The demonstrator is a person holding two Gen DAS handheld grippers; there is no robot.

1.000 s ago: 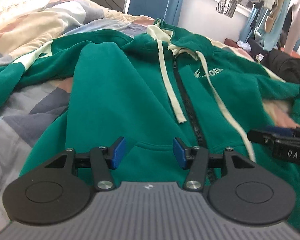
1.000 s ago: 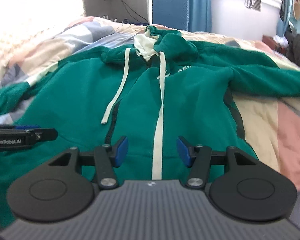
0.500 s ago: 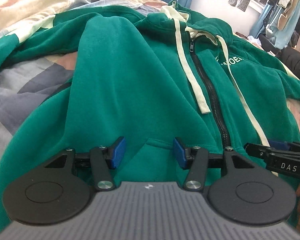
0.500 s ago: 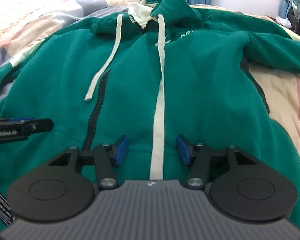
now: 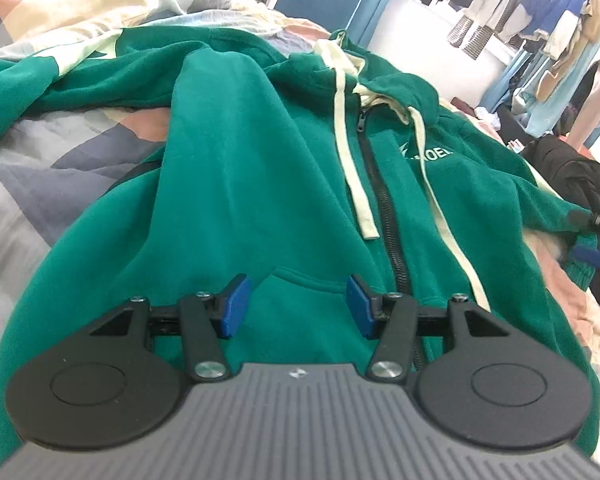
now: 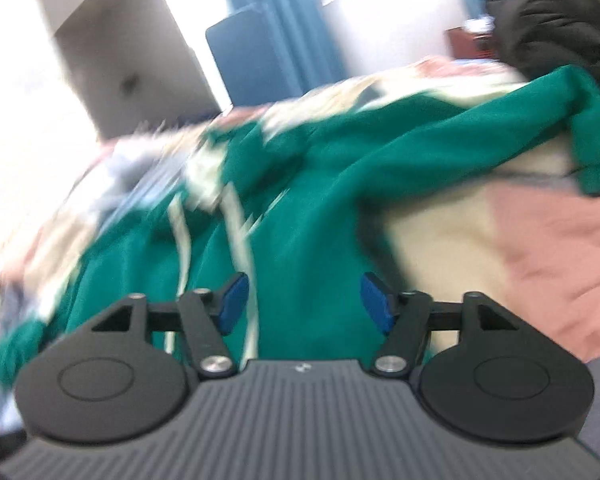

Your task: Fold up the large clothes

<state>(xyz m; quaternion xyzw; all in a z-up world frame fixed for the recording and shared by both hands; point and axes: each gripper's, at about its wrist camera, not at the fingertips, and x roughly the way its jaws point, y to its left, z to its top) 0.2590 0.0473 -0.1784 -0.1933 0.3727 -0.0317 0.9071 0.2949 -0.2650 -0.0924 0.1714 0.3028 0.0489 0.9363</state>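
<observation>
Between the blue pads of the left gripper a moderate gap is kept, and nothing is clamped: only the pocket edge of the large green fleece zip hoodie is seen beyond and below the jaws. The right gripper is opening at this moment, its jaws wider apart and likewise empty, with green fabric beneath them in a heavily blurred view.

The hoodie is laid front up on the patchwork bedspread in grey, cream and pink, hood away from the jaws, zipper just right of the left jaws, cream drawstrings trailing down the chest. The folding is judged barely begun: a first grasp is being set up. Ahead and to the right of the right jaws, the outstretched green sleeve ends in a cuff near a black garment heap; a pinch there and a carry across the chest would be called for.

Open bedspread is left on both flanks; the right side is crowded by the heap.
</observation>
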